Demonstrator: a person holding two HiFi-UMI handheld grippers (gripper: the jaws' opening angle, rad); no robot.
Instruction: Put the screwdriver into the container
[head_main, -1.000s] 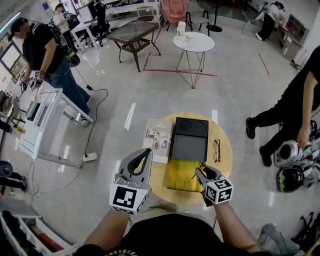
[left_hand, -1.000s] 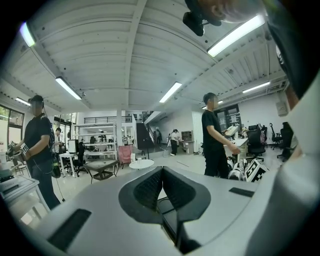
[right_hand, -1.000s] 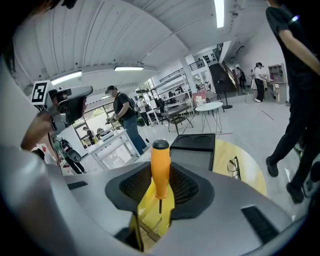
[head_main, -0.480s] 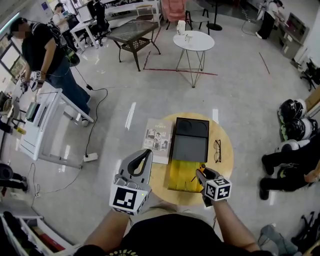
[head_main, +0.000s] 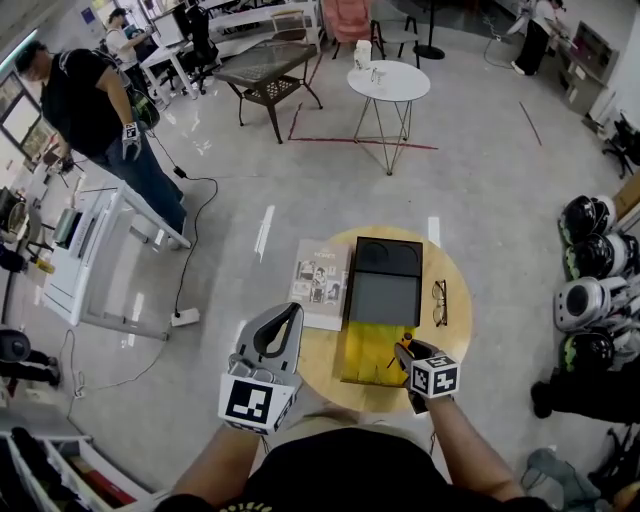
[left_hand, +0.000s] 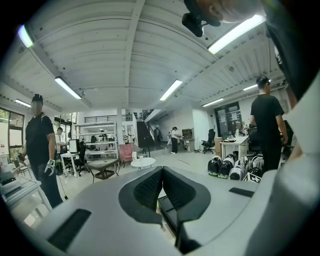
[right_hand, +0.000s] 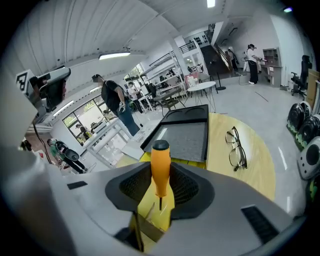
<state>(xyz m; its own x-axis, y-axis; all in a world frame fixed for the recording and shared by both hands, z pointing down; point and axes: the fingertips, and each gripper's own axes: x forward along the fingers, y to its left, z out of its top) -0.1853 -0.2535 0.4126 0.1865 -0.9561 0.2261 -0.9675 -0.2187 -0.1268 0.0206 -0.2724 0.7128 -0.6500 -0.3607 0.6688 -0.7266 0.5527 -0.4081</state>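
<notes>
Screwdriver: orange handle gripped between the right gripper's jaws, thin shaft showing below it, over the yellow container. Only the right gripper view shows this grip clearly. Head view: container on the round table, black tray touching its far end, glasses just beside the tray. Left gripper: jaws together, nothing between, at the table's left edge.

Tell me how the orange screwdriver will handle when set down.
The screwdriver looks rigid: plastic handle, thin metal shaft. Its round, smooth handle would probably roll on a flat surface and might slip in the right claw. Likely light.
</notes>
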